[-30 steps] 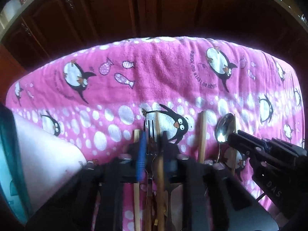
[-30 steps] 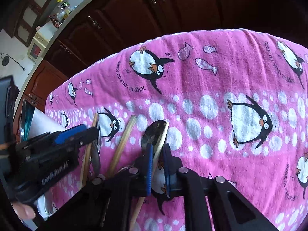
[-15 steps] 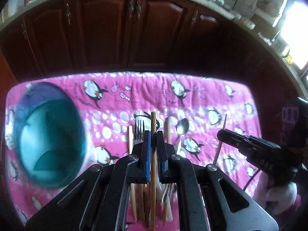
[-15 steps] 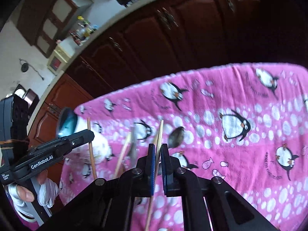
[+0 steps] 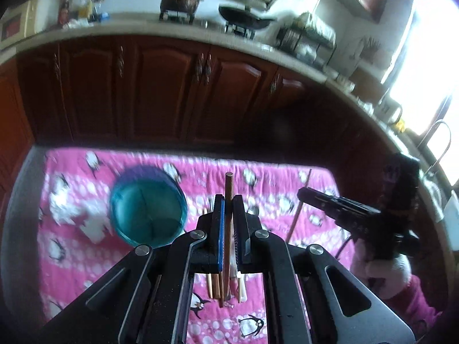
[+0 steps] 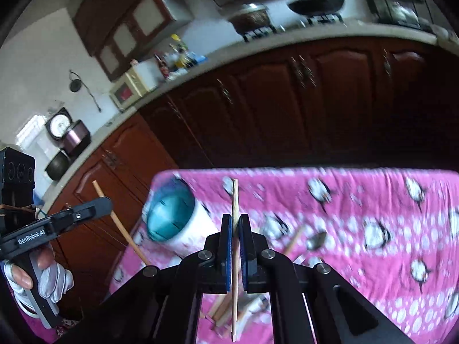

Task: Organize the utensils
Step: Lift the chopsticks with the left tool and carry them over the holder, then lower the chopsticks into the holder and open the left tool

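A brown chopstick (image 5: 229, 200) was clamped upright by the left gripper (image 5: 228, 203), a pale chopstick (image 6: 235, 229) by the right gripper (image 6: 235, 223), both raised above the table (image 5: 74, 261), likely for dropping into the cup (image 5: 147, 209).

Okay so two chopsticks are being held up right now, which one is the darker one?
The brown chopstick clamped in the left gripper is darker. The one in the right gripper is a pale chopstick, light wood and thinner-looking.
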Tool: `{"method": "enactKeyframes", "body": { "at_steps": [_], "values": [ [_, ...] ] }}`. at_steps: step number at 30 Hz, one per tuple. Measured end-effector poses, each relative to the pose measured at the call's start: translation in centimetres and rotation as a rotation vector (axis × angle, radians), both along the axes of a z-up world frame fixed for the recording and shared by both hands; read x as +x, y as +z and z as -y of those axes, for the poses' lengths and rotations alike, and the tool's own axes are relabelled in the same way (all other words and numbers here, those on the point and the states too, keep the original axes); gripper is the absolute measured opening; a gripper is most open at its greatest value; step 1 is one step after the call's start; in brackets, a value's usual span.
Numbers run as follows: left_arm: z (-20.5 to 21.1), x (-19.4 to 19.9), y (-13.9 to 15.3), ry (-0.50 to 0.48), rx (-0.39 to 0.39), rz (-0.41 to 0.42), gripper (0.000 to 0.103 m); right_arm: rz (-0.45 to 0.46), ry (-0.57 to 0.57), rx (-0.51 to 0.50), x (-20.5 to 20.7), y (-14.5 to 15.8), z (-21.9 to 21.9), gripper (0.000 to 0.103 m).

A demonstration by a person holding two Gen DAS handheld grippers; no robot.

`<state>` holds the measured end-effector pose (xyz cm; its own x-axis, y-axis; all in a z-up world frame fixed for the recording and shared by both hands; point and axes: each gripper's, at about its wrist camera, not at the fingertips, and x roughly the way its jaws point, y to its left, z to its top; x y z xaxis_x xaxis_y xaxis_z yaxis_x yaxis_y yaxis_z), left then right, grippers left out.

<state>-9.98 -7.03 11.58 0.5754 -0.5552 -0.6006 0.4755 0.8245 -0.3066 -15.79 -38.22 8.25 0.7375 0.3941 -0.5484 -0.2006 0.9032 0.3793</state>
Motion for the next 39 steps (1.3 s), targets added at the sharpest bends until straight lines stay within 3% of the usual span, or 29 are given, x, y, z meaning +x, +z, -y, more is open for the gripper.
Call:
{"method": "enactKeyframes", "body": {
  "at_steps": [6, 11, 16, 22, 33, 39],
  "values": [
    [-4.3, 1.3, 5.7, 0.116, -0.017, 0.12, 0.004, 0.117, 0.023, 0.038, 2.5, 5.0, -3.3, 0.004],
    [-7.0, 4.1, 7.0, 0.259, 0.012, 0.201, 0.004, 0.182, 0.025, 0.022, 6.0, 6.4, -7.4, 0.004],
    [-7.4, 7.3, 4.2, 0.34, 0.044, 0.202, 0.004, 0.203, 0.008, -0.017, 9.6, 5.4, -10.7, 0.004],
    [-6.6, 9.2, 0.0, 0.344, 0.096, 0.149, 0.004, 0.221, -0.001, -0.068, 12.2, 3.5, -12.6, 0.004],
    [-5.2, 10.3, -5.1, 0.343, 0.148, 0.058, 0.004, 0.071, 0.035, -0.077, 14.5, -2.8, -13.3, 0.004],
    [-4.6, 9.9, -5.4, 0.351, 0.164, 0.071, 0.004, 0.011, 0.068, -0.087, 14.8, -5.0, -13.7, 0.004]
  ]
}}
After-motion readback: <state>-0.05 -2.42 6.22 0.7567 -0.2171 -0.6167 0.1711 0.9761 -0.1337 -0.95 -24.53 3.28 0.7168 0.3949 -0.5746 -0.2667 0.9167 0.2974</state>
